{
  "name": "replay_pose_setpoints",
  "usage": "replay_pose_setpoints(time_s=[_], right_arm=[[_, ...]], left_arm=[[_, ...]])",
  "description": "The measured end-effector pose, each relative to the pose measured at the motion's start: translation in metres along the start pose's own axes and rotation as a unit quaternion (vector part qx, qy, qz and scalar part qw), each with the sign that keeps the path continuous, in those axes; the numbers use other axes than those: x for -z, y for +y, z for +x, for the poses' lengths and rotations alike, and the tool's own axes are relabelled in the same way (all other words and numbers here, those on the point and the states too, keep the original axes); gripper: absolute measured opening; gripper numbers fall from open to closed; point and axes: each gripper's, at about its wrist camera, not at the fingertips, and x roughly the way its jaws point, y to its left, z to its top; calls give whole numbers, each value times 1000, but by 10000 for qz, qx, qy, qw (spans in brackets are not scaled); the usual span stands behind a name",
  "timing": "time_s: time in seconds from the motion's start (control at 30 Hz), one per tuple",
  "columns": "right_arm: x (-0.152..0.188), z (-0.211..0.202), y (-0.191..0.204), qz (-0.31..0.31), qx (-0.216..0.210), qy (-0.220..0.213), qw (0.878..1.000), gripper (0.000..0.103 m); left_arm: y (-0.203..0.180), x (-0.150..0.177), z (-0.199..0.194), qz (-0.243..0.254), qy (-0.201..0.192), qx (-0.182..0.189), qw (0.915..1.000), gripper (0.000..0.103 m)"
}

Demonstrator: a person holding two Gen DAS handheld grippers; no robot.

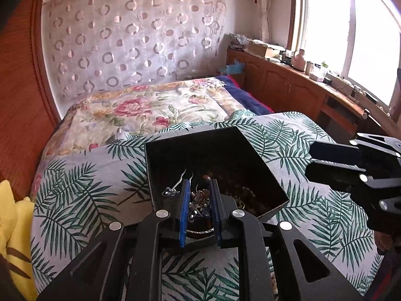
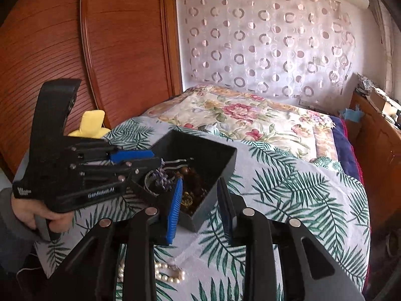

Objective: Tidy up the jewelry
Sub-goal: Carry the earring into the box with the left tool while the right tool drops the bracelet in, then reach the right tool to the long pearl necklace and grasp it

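Our left hand-held gripper [image 1: 199,198] reaches into the black box [image 1: 263,173] on the bed, fingers narrowed around tangled jewelry [image 1: 198,200], while the right hand-held gripper [image 2: 200,200] hangs wide; we risk snagging chains and tipping the box.

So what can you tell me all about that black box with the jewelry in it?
The black box is square, open on top, with plain matte walls, maybe plastic or card. It sits flat on the leaf-print cloth on the bed. Inside lie dark brown beads, silvery hair clips and a purple sparkly piece. The left gripper reaches into it, fingers around some jewelry.
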Motion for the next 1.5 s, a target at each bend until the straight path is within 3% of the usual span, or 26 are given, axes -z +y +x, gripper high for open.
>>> replay_pose_setpoints(time_s=[0.1,0.13,0.3,0.47,0.57,1.03,1.5], right_arm=[[7,0,-4,61,-6,39,10000,31],[9,0,-5,78,-10,48,10000,31],[20,-4,-6,171,-70,60,9998,31],[38,-12,4,134,-203,99,9997,31],[54,-15,14,100,-320,196,9992,31],[89,-3,51,-115,-625,673,9957,31],[94,14,58,-310,-555,968,9933,32]], left_arm=[[-2,0,0,-9,-8,-26,10000,29],[-2,0,-1,-5,-34,-36,10000,40],[-1,3,-13,-19,-143,-87,9999,51],[1,17,-35,-113,-272,-17,9996,73],[2,31,-48,-123,-341,6,9993,80],[10,89,-78,-220,-188,17,9996,85],[22,110,-87,-427,-122,12,9990,85]])
